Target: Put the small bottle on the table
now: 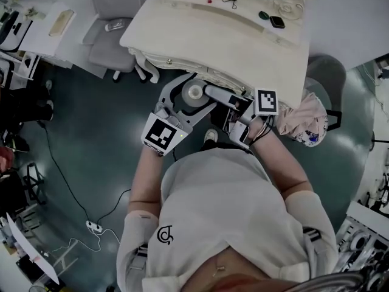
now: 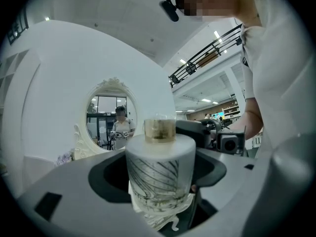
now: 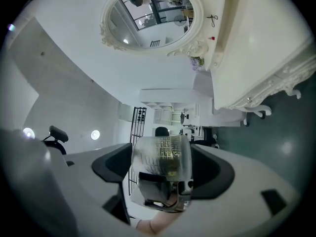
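My left gripper point(image 2: 158, 181) is clamped on the small bottle point(image 2: 159, 164). Its frosted body stands upright between my two pads, gold cap upward, and fills the gap. My right gripper point(image 3: 162, 172) meets it from the opposite side, with its jaws flanking the same bottle. They seem to press it too, though contact at one pad is hard to make out. The bottle is held in the air just off the front edge of the white table point(image 1: 243, 41), not resting on it.

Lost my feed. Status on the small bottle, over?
Left gripper shut on small bottle; right gripper closed on it too. Bottle held at table's front edge, not yet down. Near tabletop looks bare.
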A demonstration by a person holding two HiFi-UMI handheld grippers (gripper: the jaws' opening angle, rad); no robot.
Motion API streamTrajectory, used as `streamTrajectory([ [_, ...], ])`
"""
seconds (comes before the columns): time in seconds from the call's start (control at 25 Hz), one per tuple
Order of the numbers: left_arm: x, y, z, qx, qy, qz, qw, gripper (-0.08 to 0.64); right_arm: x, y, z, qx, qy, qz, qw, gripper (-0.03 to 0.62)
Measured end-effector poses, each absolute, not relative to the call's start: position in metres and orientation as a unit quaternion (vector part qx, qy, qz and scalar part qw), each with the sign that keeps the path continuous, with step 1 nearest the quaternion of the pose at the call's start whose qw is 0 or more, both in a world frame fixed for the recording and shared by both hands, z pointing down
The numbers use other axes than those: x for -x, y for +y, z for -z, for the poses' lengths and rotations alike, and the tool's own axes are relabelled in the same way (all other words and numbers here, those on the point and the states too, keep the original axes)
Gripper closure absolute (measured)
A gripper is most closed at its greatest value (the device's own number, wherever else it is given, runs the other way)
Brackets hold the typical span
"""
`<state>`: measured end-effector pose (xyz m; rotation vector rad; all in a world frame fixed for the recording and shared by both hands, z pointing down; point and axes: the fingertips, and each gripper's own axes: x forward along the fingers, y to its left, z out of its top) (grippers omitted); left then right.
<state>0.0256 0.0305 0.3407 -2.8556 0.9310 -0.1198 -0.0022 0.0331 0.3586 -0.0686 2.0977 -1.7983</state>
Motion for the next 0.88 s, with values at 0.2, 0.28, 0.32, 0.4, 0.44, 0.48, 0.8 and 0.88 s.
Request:
streamTrajectory([
  [0.2,-0.031,-0.027,-0.35,0.948,0.309,0.046,0.055,0.213,-0.004,-0.025,-0.362,0.032,0.744,0.638,0.194,0.225],
  [0.28,-0.032,-0.045,-0.352,0.949,0.305,0.052,0.056,0.213,-0.005,-0.043,-0.365,0.039,0.745,0.636,0.199,0.224],
  [0.32,-0.033,-0.054,-0.355,0.95,0.302,0.057,0.053,0.212,-0.005,-0.052,-0.367,0.042,0.745,0.635,0.201,0.225],
  [0.4,-0.032,-0.07,-0.359,0.953,0.293,0.062,0.047,0.212,-0.005,-0.069,-0.37,0.048,0.743,0.636,0.205,0.225],
  [0.44,-0.032,-0.078,-0.361,0.955,0.286,0.062,0.046,0.212,-0.004,-0.077,-0.373,0.051,0.74,0.637,0.208,0.225],
  [0.48,-0.032,-0.086,-0.363,0.957,0.278,0.062,0.044,0.212,-0.003,-0.085,-0.376,0.056,0.738,0.639,0.212,0.225],
  [0.8,-0.029,-0.158,-0.386,0.976,0.205,0.065,0.03,0.213,0.001,-0.16,-0.4,0.107,0.717,0.643,0.247,0.225],
  [0.88,-0.028,-0.176,-0.392,0.98,0.182,0.074,0.027,0.212,0.002,-0.178,-0.404,0.119,0.711,0.641,0.264,0.224],
])
